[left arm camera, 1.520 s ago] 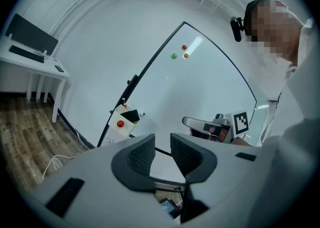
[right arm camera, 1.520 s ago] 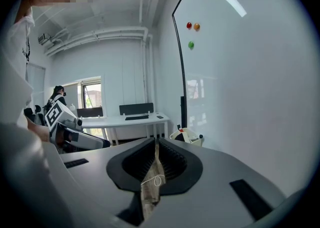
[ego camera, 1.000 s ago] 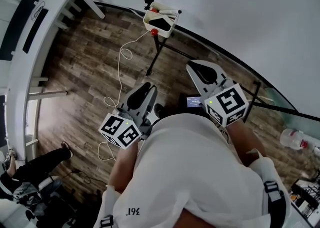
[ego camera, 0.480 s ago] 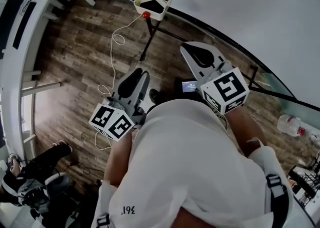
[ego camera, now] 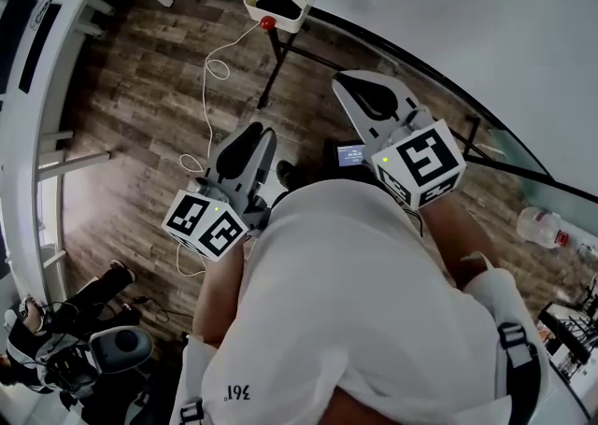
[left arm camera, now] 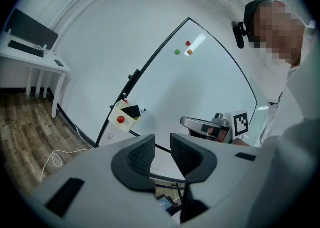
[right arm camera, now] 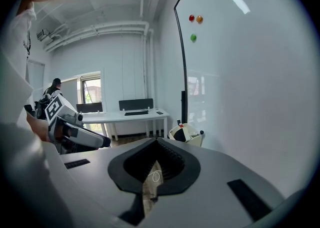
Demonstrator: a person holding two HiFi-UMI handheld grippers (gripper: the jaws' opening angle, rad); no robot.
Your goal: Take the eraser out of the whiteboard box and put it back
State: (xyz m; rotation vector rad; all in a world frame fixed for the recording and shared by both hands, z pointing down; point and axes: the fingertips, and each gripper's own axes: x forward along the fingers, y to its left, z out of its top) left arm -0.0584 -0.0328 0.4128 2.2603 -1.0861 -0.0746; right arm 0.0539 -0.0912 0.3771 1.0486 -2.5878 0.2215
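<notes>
Eraser [left arm camera: 131, 110]: dark, sitting inside the whiteboard box [left arm camera: 128, 123], untouched. A red magnet [left arm camera: 120, 119] is on the box's front wall. Your left gripper [left arm camera: 162, 148] is well short of the box on your side of it, with the jaws a narrow gap apart and nothing between them. Your right gripper [right arm camera: 156, 161] is well apart from the box too, off to its right, with the jaws closed together and empty.
</notes>
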